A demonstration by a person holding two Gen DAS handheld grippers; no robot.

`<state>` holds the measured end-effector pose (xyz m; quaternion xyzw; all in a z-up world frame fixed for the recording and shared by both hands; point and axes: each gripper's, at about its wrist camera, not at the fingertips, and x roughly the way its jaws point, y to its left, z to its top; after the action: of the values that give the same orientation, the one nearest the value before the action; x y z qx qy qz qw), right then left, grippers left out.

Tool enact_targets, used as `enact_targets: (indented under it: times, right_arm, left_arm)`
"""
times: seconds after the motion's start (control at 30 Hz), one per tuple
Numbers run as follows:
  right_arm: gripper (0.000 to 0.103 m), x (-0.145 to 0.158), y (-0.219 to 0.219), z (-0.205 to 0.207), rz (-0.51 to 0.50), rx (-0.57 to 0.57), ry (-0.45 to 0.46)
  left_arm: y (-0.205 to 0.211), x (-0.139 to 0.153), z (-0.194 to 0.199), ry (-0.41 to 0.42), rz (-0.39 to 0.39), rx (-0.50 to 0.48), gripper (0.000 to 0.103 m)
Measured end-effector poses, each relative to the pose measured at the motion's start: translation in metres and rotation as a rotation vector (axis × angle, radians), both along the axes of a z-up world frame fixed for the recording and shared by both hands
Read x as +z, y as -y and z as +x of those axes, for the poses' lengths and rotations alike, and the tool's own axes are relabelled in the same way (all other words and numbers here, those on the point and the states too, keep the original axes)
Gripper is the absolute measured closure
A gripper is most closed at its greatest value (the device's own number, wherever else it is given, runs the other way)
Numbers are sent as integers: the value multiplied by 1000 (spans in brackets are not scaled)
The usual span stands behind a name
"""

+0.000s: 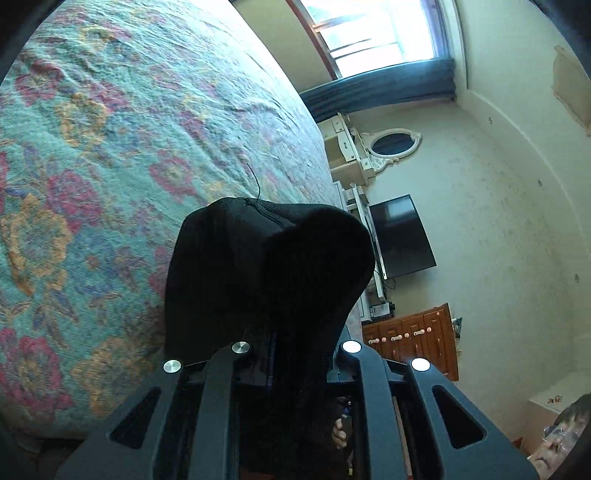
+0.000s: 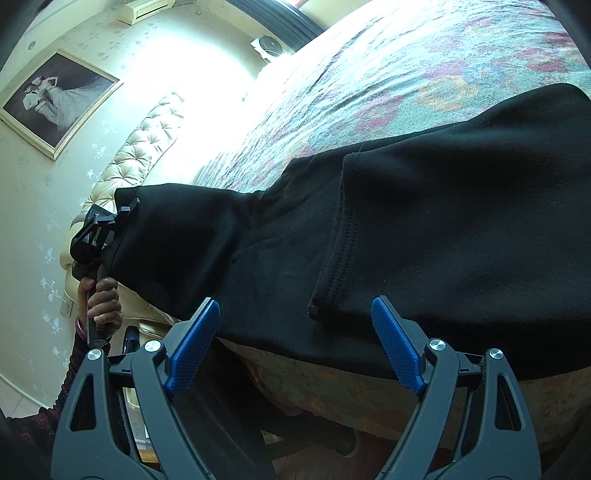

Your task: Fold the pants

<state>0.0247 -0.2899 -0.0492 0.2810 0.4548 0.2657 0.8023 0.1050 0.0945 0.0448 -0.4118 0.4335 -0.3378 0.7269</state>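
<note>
Black pants (image 2: pixel 424 236) lie across the near edge of a floral bedspread (image 2: pixel 406 74), with a stitched hem showing in the middle. My left gripper (image 2: pixel 125 210) is shut on one end of the pants and holds it raised off the bed at the left. In the left wrist view the bunched black pants (image 1: pixel 269 266) drape over the fingers and hide the tips. My right gripper (image 2: pixel 301 325) stands open, its blue pads (image 2: pixel 195 339) wide apart. The hanging front edge of the pants lies just beyond the pads and nothing is pinched between them.
A padded cream headboard (image 2: pixel 140 155) and a framed picture (image 2: pixel 59 99) are at the left. Beyond the bed (image 1: pixel 92 147) are a wall television (image 1: pixel 402 236), wooden drawers (image 1: pixel 413 339), a mirror (image 1: pixel 391 142) and a window (image 1: pixel 376 33). A person's hand (image 2: pixel 101 295) grips the left handle.
</note>
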Motion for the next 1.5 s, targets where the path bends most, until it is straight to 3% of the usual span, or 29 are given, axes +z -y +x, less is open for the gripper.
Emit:
enact_targets:
  times: [0.2, 0.5, 0.6, 0.73, 0.77, 0.9, 1.0, 1.13, 1.2, 1.33, 1.43, 1.5]
  right_arm:
    - [19, 0, 14, -6, 28, -35, 12]
    - [18, -4, 39, -14, 58, -91, 12]
    - [18, -6, 46, -15, 64, -107, 9]
    - [18, -7, 51, -15, 68, -117, 6]
    - [18, -8, 51, -15, 68, -120, 4]
    - [18, -8, 58, -14, 77, -129, -2]
    - [18, -7, 62, -14, 80, -137, -6]
    - [18, -1, 71, -7, 79, -161, -10]
    - [16, -1, 76, 1, 114, -162, -31]
    - [13, -4, 81, 20, 185, -162, -61]
    - [13, -5, 81, 33, 208, -155, -80]
    - [13, 2, 81, 37, 217, -163, -78]
  left_arm:
    - [79, 9, 8, 35, 17, -97, 88]
    - [198, -49, 19, -12, 224, -205, 88]
    - [225, -69, 20, -33, 340, -206, 87]
    - [252, -75, 18, 11, 500, -226, 84]
    - [256, -74, 17, 26, 515, -226, 79]
    - [258, -64, 11, 47, 462, -221, 63]
    - [252, -53, 10, 56, 372, -206, 55]
    - [237, -32, -1, 113, 276, -186, 51]
    - [222, -23, -6, 151, 288, -137, 43]
    - [179, -22, -11, 180, 361, 6, 43]
    - [136, -38, -11, 133, 423, 125, 43]
    - [109, -54, -11, 69, 409, 187, 43]
